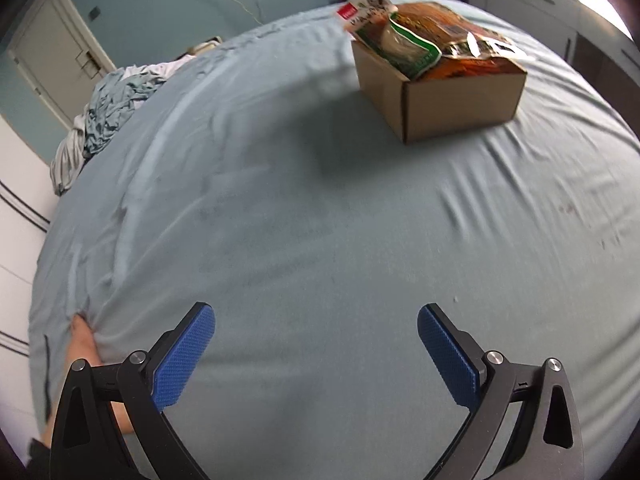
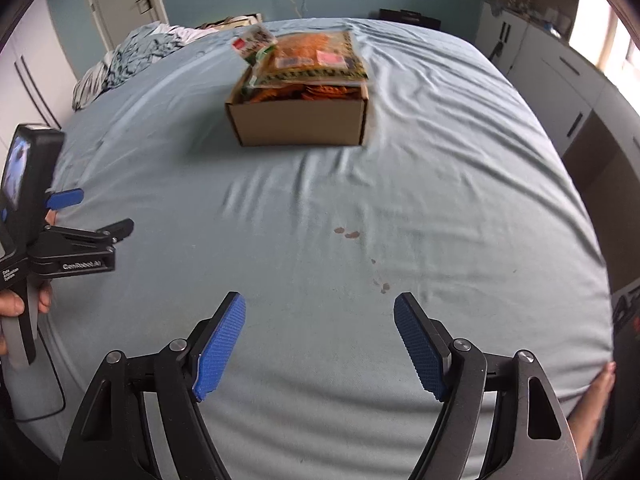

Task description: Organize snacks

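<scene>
Blue textured pads on my left gripper [image 1: 316,356] stand spread wide, nothing between them, only bedsheet [image 1: 304,248] beneath. Same on my right gripper [image 2: 320,346]: jaws apart, empty, hovering over the sheet near a few small brownish stains [image 2: 347,233]. In the right view my left gripper shows from the side at the left edge, one blue pad sticking out, my hand around its handle.

Outward: the cardboard box [image 1: 444,96] sits well ahead of both grippers, toward the far half of the bed, upright, top open. Snack bags are piled in it and stand above the rim: a big orange bag [image 2: 316,56] lies flat across the top, and a green-and-white packet [image 1: 400,40] leans out over the far-left corner with a red label showing. No loose snacks visible on the sheet from either camera. A crumpled blanket [image 1: 108,108] lies at the far-left edge of the bed.

Judgement: packing looks mostly done, both hands free and backed off. If anything is left, it is tidying the overfull pile. Best way: come in with one gripper steadying the box wall, the other nudging the leaning packet down and inward, pinching an edge seam, not the puffed middle. Go slowly, since the soft mattress lets the box tip or slide. Both views are slightly blurred.
</scene>
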Tool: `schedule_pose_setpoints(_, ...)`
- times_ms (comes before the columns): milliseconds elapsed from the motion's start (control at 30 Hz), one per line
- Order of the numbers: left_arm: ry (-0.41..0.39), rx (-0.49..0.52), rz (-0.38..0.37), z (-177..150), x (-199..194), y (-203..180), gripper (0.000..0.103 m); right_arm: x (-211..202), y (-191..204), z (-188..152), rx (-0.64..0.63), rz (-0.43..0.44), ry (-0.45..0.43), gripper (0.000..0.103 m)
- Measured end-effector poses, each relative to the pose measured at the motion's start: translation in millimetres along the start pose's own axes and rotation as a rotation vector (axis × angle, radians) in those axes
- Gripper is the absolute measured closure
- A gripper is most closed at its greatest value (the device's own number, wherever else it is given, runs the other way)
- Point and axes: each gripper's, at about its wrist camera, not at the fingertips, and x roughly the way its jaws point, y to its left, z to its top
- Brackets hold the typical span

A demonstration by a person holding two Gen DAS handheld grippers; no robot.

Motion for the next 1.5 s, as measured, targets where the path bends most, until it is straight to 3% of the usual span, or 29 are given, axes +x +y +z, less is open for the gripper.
schedule_pose_setpoints(233, -0.150, 0.015, 0.015, -29.4, 21.5, -17.8, 0.000, 44.1, -14.6, -24.6, -0.044, -0.046, 0.002, 0.027)
schedule_pose_setpoints(400, -0.128, -0.036, -0.018, -42.3, 42.9, -24.1, 0.000, 79.4, -10.2, -50.1, -0.135, -0.029, 0.088, 0.027)
schedule_pose_setpoints(567, -0.119, -0.076, -0.084, -40.0, 46.3, -25.6, 0.000, 81.6, -5.8, -57.9, -0.155, -0.031, 0.042, 0.027)
schedule_pose_setpoints(633, -0.107, -0.109, -0.120, -40.5, 50.2, -21.0, 0.000, 82.9, -7.1, -58.9, -0.136, -0.026, 0.025, 0.021)
schedule_pose_setpoints(700, -0.114, -0.118, -0.133, -42.3, 50.2, -20.0, 0.000, 88.6, -8.0, -62.5, -0.147, 0.015, 0.000, 0.000)
schedule_pose_setpoints(833, -0.116, -0.116, -0.129, -44.3, 50.1, -22.2, 0.000, 90.5, -3.7, -77.8, -0.204, -0.021, -0.082, 0.000)
schedule_pose_setpoints(1033, -0.114, -0.115, -0.127, -45.0, 51.7, -21.2, 0.000, 89.9, -6.4, -83.8, -0.182, -0.017, -0.108, 0.000)
schedule_pose_setpoints(1500, -0.114, -0.120, -0.136, -45.2, 52.0, -20.4, 0.000, 84.8, -6.4, -81.0, -0.178, -0.012, -0.105, 0.000)
